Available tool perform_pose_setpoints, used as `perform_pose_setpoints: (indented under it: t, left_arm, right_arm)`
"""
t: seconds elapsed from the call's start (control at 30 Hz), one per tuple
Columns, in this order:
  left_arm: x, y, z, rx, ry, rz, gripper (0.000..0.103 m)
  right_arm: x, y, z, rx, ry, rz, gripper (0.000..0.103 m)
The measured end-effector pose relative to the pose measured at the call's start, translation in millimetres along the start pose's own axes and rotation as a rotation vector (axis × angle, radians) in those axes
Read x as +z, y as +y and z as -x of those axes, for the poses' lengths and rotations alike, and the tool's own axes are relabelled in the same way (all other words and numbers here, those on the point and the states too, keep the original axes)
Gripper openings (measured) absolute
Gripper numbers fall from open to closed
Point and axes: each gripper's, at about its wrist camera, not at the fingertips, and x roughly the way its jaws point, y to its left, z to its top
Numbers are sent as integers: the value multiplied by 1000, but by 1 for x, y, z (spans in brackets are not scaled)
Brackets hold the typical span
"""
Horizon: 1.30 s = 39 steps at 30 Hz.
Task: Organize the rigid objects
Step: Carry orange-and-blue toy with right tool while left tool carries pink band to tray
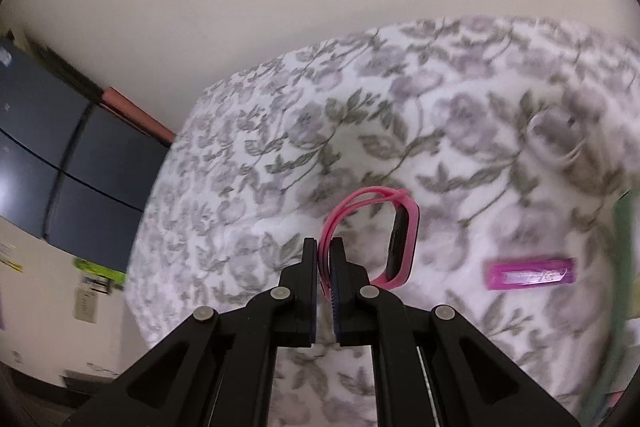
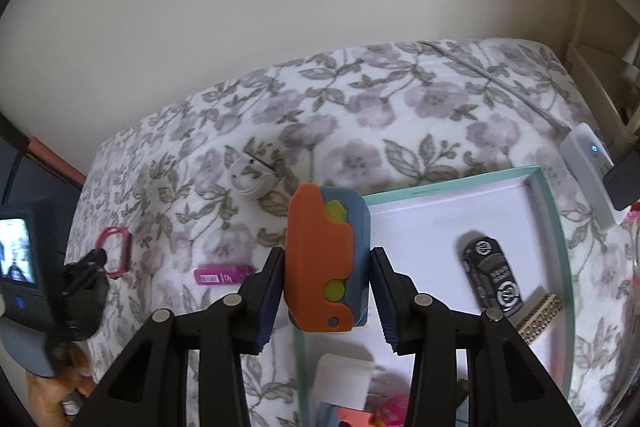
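The left claw (image 1: 325, 259) is pinching the thin strap of a pink fitness band (image 1: 384, 235), its jaws nearly together, the band's dark screen dangling toward three o'clock over the floral bedspread (image 1: 280, 131). The right claw (image 2: 327, 283) is gripping an orange and blue folding toy (image 2: 326, 263) at a middling width, hanging just over the near-left corner of the teal-rimmed tray (image 2: 552, 211).

The strap looks slippery and floppy; held by one thin loop, the band could be swinging or sliding free if the left hand jerks. The toy is being held low on its sides, so it might tip forward on release and catch the tray's rim instead of landing inside.

Inside the tray, a black toy car (image 2: 494, 275) is sitting toward three o'clock, with bare white floor at twelve o'clock. On the bedspread, a magenta stick (image 1: 530, 273) and a white earbud case (image 2: 252, 179) are waiting, well apart, leaving open room between them.
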Motion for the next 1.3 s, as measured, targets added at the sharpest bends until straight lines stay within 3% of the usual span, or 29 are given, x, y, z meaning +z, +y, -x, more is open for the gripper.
perform_pose_setpoints:
  t: [0.17, 0.5, 0.97, 1.07, 1.3]
  left_arm:
    - [6, -1, 24, -162, -35, 48, 6]
    - [10, -18, 58, -371, -56, 56, 6]
    - [-1, -73, 122, -701, -105, -33, 6]
    - [-7, -92, 134, -747, -123, -77, 6]
    - [-21, -131, 142, -763, -116, -174, 7]
  right_arm:
    - [2, -21, 4, -43, -4, -22, 45]
    - [3, -87, 20, -157, -12, -111, 45]
    - [2, -140, 66, -267, -84, -170, 45]
    - [2, -143, 73, -271, -97, -168, 45]
    - [-1, -143, 60, -269, -50, -153, 45]
